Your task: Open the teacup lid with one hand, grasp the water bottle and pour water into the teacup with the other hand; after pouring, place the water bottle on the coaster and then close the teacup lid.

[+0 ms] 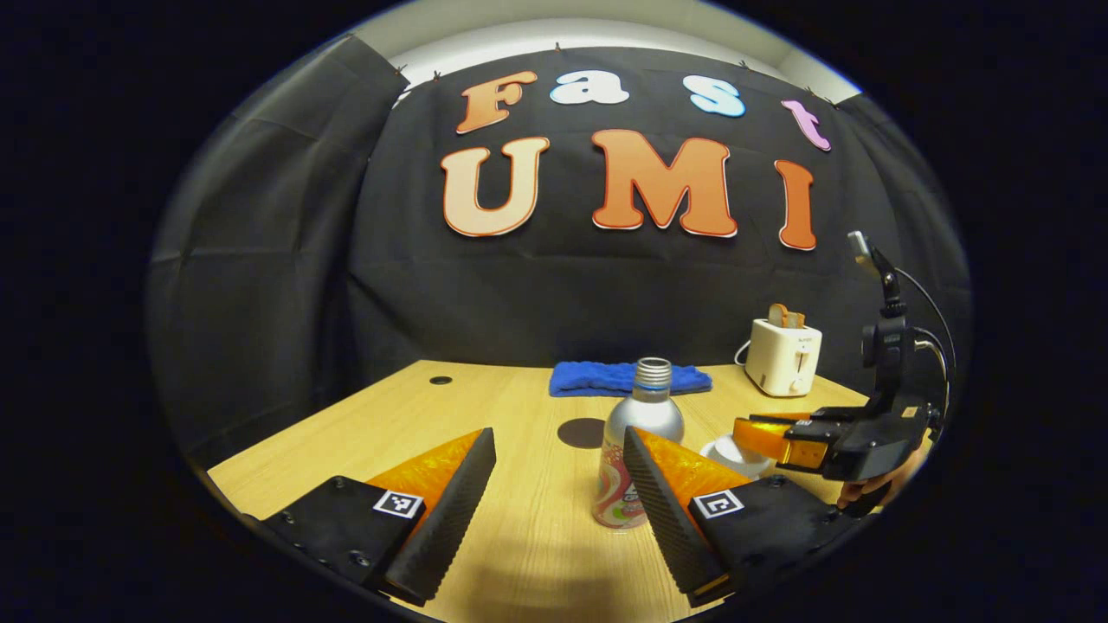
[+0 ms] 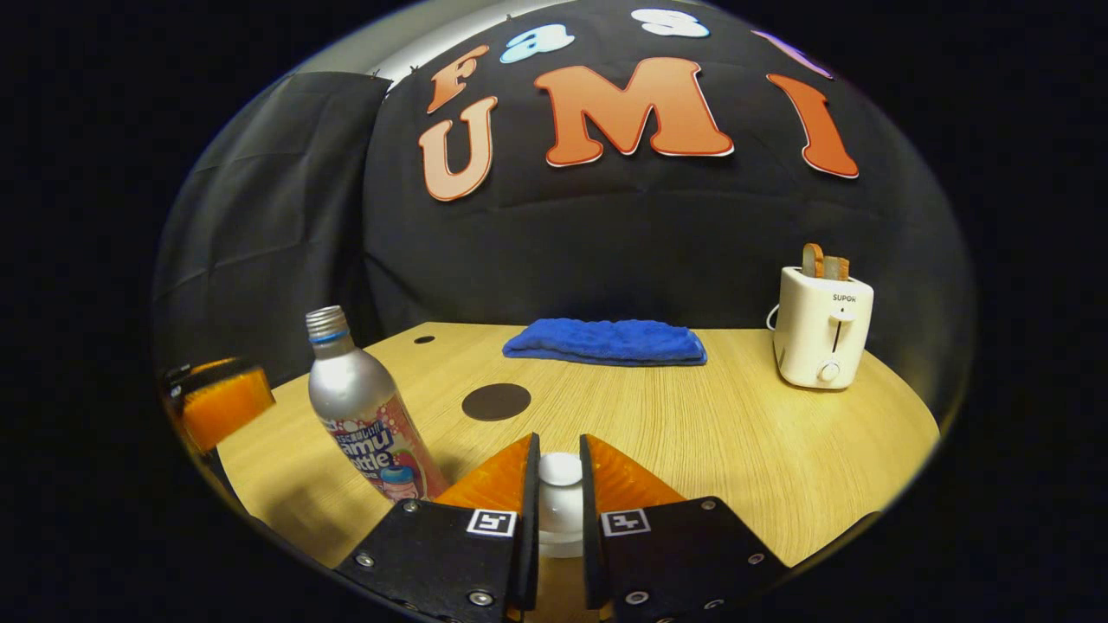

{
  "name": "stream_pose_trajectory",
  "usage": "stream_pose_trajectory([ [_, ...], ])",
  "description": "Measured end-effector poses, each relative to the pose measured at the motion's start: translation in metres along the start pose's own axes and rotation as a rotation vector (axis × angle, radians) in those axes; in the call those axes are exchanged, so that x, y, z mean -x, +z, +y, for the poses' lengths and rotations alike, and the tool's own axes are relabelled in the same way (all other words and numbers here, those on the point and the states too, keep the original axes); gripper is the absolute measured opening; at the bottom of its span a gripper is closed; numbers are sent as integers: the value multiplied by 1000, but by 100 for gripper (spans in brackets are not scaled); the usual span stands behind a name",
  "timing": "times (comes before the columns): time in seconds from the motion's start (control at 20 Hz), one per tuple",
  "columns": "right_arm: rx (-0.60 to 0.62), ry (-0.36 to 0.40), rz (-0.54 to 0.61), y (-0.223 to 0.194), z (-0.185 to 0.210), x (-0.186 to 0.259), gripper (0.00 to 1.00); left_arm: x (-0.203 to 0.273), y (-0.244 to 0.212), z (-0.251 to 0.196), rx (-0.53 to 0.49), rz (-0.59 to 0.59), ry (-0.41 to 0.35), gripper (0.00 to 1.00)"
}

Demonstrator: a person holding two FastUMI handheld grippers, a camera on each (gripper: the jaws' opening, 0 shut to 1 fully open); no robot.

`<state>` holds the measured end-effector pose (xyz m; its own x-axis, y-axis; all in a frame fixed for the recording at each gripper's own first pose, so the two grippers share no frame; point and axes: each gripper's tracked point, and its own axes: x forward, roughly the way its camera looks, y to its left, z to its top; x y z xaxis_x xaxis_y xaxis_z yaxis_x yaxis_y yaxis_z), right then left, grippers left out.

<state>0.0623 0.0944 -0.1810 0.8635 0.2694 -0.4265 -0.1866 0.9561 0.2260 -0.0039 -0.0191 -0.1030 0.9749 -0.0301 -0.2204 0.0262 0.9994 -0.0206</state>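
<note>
— While the left gripper (image 1: 558,484) stands with fingers spread wide, where is the water bottle (image 1: 636,450)?

— Upright on the wooden table (image 1: 528,536), silver, uncapped, printed label low on its body, just ahead of the spread fingers, nearer one of them.

— And the right gripper (image 2: 559,493)?

— Closed around the white knob of the teacup lid (image 2: 561,472), both fingers pressing it.

— The setting?

— A dark round coaster (image 2: 496,401) lies mid-table; a folded blue towel (image 2: 606,341) and a white toaster (image 2: 821,324) with bread sit at the back, against black cloth.
</note>
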Motion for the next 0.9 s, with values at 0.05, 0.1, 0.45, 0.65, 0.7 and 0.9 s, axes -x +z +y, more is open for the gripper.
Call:
stream_pose_trajectory([
  [0.05,1,-1,-9,4,-2,4,22,-1,-1,-5,2,1,-12,97],
  [0.1,3,-7,-18,6,-5,7,21,-2,-1,-9,4,5,-25,98],
  [0.45,8,-43,-72,27,-27,34,22,-13,-22,-44,23,64,-115,97],
  [0.65,3,-71,-85,29,-42,48,21,-27,-35,-55,23,105,-123,97],
  [0.7,6,-78,-85,28,-45,52,21,-31,-38,-54,25,110,-124,97],
  [0.9,1,-114,-97,30,-63,64,21,-52,-54,-57,26,156,-115,94],
])
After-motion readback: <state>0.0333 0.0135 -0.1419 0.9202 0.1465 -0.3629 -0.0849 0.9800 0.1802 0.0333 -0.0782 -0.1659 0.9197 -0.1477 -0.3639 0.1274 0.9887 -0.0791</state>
